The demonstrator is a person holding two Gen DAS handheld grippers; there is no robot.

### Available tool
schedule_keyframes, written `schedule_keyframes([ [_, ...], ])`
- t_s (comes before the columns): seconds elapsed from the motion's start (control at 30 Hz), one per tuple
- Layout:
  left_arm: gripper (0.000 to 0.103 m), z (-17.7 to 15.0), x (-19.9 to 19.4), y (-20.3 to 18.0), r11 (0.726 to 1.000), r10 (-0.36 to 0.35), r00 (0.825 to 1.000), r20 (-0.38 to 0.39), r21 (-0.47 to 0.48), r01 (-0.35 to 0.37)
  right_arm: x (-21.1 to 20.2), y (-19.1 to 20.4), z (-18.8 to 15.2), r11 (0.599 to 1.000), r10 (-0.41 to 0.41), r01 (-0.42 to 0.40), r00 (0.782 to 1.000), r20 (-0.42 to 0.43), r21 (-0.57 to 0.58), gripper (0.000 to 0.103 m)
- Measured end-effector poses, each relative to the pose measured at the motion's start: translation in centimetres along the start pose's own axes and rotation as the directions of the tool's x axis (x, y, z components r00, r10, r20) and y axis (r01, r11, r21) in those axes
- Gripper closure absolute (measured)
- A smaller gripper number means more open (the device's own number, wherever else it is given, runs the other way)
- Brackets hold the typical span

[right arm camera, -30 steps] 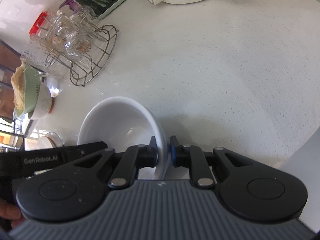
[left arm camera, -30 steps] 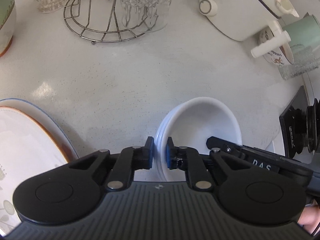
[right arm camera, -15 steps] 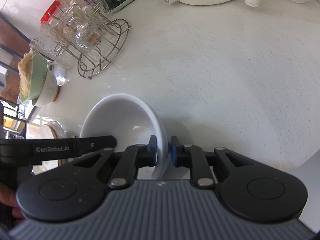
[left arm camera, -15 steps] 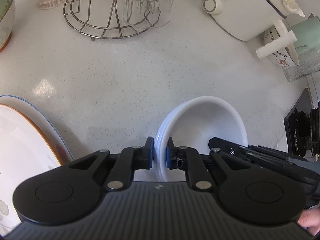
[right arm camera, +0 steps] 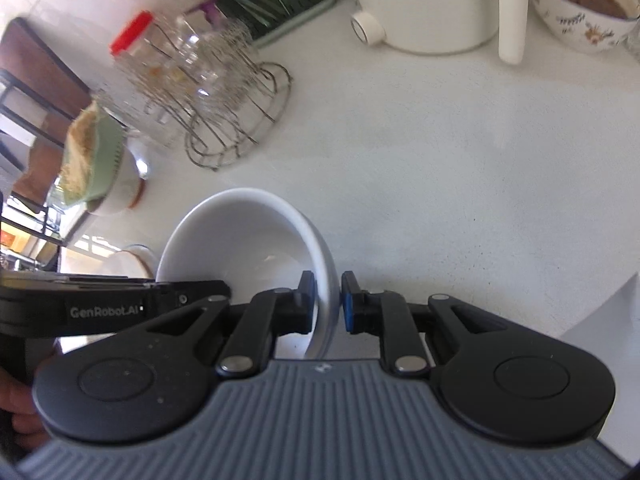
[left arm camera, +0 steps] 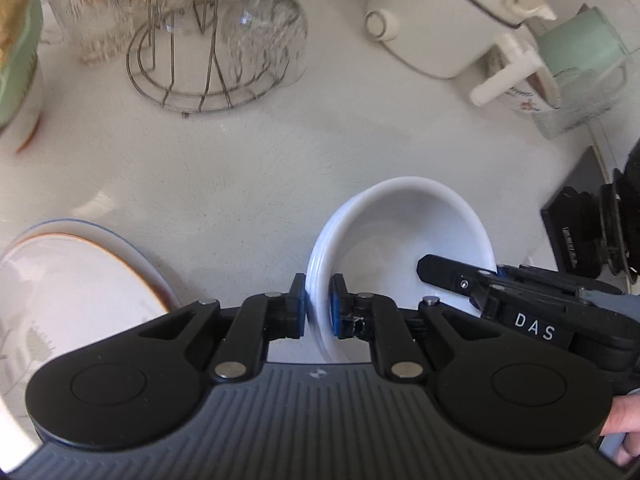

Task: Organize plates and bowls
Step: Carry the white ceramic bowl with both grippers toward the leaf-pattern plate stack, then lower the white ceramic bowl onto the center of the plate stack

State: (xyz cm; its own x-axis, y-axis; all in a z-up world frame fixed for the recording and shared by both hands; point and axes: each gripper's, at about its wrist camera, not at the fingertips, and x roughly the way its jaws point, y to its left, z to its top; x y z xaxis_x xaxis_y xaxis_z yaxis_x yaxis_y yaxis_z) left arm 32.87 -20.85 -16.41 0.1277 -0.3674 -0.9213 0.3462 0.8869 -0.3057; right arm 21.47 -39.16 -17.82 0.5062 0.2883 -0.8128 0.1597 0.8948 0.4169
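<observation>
A nested stack of white bowls (left arm camera: 404, 232) hangs above the white counter (left arm camera: 200, 168), held from both sides. My left gripper (left arm camera: 318, 308) is shut on the stack's left rim. My right gripper (right arm camera: 328, 304) is shut on the opposite rim of the same bowls (right arm camera: 240, 240). In each wrist view one black finger of the other gripper reaches in over the bowl (left arm camera: 452, 280) (right arm camera: 192, 288). A stack of plates (left arm camera: 72, 280) with an orange-rimmed one on top lies on the counter at the lower left, beside the bowls.
A wire rack with upturned glasses (left arm camera: 212, 52) stands at the back. A white appliance (left arm camera: 436, 20), a mint jug (left arm camera: 580, 44) and a floral bowl (right arm camera: 580, 12) line the back right. A green-and-white bowl (left arm camera: 16, 60) sits at the far left, a black device (left arm camera: 580, 232) at the right.
Both grippers have risen together with the bowl stack held between them. The counter and the rack now look farther below, and the plates show more fully.
</observation>
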Motion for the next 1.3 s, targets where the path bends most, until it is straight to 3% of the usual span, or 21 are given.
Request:
schedule_keyframes([
  [0.43,0.088,-1.3,-7.2,0.7,0.999,-0.042,0.999,0.025,-0.024,0.043,-5.4,4.4,0.2,1.000,0.002,-0.002,0.999,0.052,-0.009,0.086],
  [0.6,0.088,-2.1,-8.6,1.1,1.000,-0.021,0.998,0.063,-0.010,0.022,-6.2,6.0,-0.2,0.999,0.003,0.000,0.997,0.081,-0.047,0.086],
  [1.03,0.088,-4.5,-11.1,8.0,0.981,0.041,0.991,0.126,-0.191,-0.016,-3.1,11.5,0.3,0.980,0.081,-0.076,0.997,0.016,-0.183,0.086],
  [1.3,0.088,-7.1,-12.1,13.7,0.938,0.092,0.986,0.137,-0.344,-0.039,1.1,16.6,0.3,0.956,0.136,-0.148,0.989,-0.065,-0.255,0.086],
])
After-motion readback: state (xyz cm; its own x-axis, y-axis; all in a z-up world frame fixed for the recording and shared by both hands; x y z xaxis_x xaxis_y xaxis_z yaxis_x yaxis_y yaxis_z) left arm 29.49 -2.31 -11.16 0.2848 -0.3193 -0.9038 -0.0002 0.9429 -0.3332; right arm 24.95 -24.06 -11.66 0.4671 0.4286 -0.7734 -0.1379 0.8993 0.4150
